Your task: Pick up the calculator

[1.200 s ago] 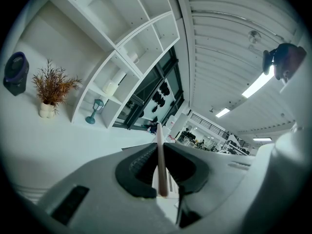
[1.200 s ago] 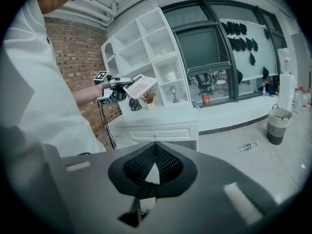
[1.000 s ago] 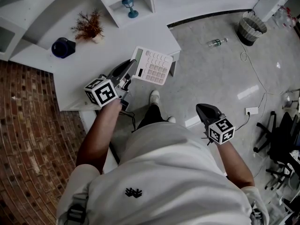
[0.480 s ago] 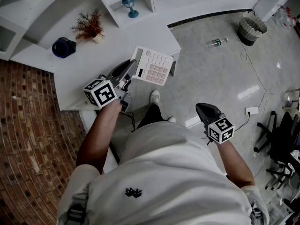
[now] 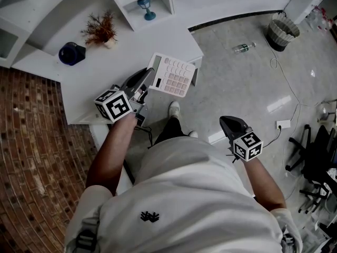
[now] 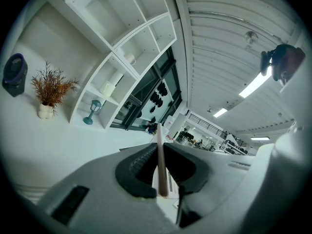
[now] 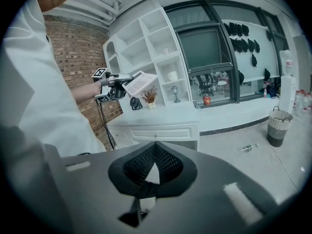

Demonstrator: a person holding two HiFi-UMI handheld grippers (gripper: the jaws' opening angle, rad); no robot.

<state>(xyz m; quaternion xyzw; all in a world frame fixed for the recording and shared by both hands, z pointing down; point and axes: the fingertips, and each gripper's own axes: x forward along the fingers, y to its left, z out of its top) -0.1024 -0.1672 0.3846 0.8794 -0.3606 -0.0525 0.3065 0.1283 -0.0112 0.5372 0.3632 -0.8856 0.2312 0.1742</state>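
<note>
The white calculator [image 5: 171, 74] is held up over the near corner of the white desk [image 5: 95, 91], keys facing up. My left gripper [image 5: 149, 78] is shut on its left edge. In the left gripper view the calculator [image 6: 159, 160] shows edge-on as a thin pale slab clamped between the dark pads [image 6: 139, 167]. My right gripper [image 5: 226, 122] hangs apart at the right over the grey floor, shut with nothing in it. From the right gripper view the calculator [image 7: 140, 83] and the left gripper [image 7: 122, 80] appear far off at the left, and the right gripper [image 7: 155, 147] has its tips touching.
On the desk stand a dried plant in a pot [image 5: 100, 30] and a dark round object [image 5: 71, 53]. A shelf unit with a blue goblet [image 5: 146, 7] rises behind. A bin [image 5: 282, 33], a bottle [image 5: 243, 48] and an office chair [image 5: 316, 157] are on the floor.
</note>
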